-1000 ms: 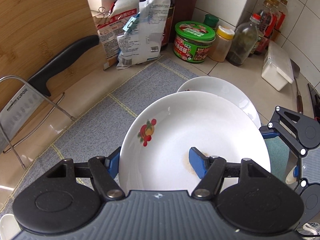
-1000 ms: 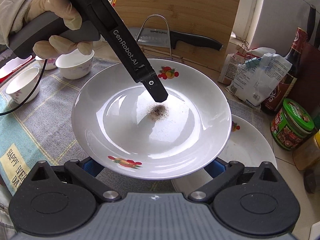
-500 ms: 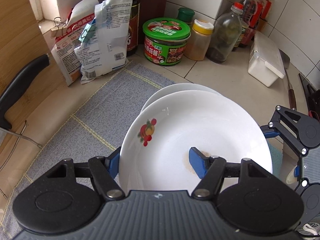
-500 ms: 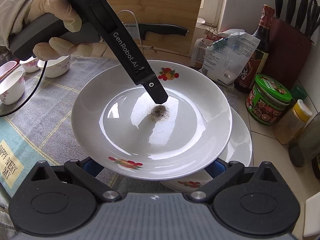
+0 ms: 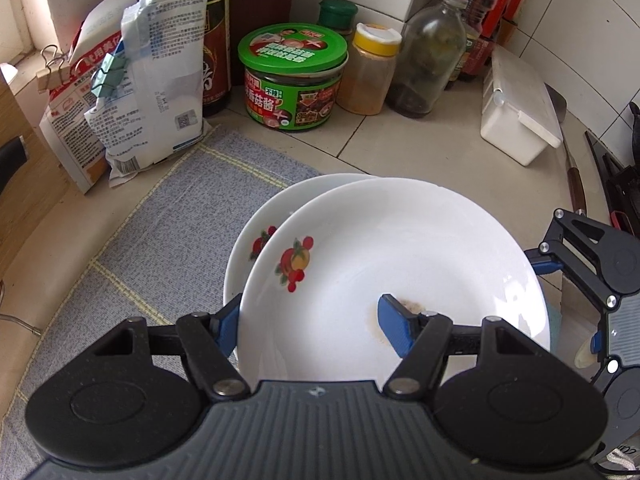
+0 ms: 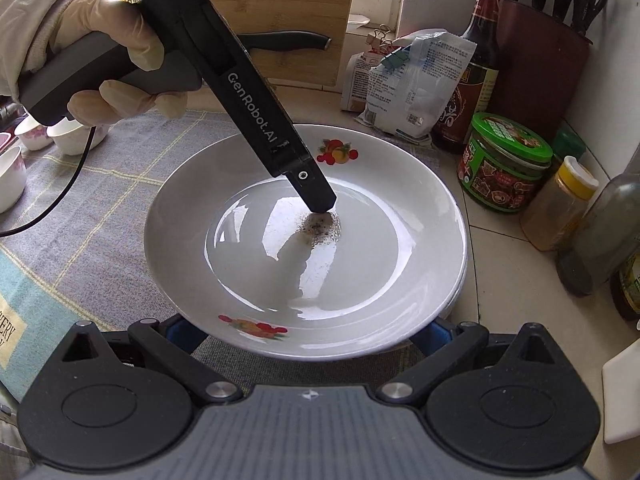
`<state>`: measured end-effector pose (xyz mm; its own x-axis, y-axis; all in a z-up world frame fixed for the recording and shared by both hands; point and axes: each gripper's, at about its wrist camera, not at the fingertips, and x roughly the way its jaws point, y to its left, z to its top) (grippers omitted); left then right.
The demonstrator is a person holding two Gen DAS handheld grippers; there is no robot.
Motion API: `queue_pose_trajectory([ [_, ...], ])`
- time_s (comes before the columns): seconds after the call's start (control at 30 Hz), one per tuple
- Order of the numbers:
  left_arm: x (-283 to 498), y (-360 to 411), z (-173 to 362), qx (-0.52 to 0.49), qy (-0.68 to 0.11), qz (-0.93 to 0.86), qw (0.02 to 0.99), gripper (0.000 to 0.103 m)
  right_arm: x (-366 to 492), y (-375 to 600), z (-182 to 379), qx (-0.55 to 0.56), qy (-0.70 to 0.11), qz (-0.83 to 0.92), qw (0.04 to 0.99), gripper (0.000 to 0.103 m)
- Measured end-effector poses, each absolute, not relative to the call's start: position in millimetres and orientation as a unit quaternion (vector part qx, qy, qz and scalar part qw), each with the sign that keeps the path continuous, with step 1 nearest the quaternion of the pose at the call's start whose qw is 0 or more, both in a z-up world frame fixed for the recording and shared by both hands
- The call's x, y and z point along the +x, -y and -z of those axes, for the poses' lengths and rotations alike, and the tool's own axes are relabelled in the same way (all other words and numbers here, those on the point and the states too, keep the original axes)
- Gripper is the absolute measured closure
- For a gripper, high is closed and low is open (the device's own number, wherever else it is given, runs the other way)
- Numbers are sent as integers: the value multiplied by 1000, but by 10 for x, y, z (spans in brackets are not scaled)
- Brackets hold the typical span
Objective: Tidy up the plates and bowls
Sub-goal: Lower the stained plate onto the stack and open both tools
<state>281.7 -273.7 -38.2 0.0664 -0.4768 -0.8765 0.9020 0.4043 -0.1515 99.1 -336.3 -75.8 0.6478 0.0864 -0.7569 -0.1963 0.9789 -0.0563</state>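
Observation:
A white plate point(image 5: 400, 248) with fruit decals and a dark speck stain hangs just above the mat, and my left gripper point(image 5: 312, 320) is shut on its rim. One finger point(image 6: 308, 184) lies inside the plate point(image 6: 280, 264); the other is under the rim. A second, matching plate point(image 5: 256, 232) lies on the mat almost directly beneath it, and the right wrist view shows only a sliver of that plate point(image 6: 460, 280). My right gripper point(image 6: 310, 332) stands open, its blue pads tucked below the held plate's near rim. From the left wrist view it point(image 5: 570, 304) sits at the plate's right edge.
A grey cloth mat point(image 5: 168, 216) covers the counter. Clipped bags point(image 5: 132, 92), a soy bottle point(image 6: 476, 60), a green-lidded jar point(image 5: 294, 80), a yellow-lidded jar point(image 5: 370, 72), a glass bottle point(image 5: 430, 56) and a white box point(image 5: 520, 108) crowd the back. Small bowls point(image 6: 12, 172) stand far left.
Both grippers carried the plate sideways toward the jars until it came almost over the second plate. The cleaver and its rack slid out of the left wrist view.

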Motion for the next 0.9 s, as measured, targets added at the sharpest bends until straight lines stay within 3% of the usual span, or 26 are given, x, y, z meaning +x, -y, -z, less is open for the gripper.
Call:
queue_pose_trajectory([
  [0.9, 2838, 2882, 572, 234, -478, 509, 676, 33, 979, 3466, 792, -27, -431, -47, 901, 0],
])
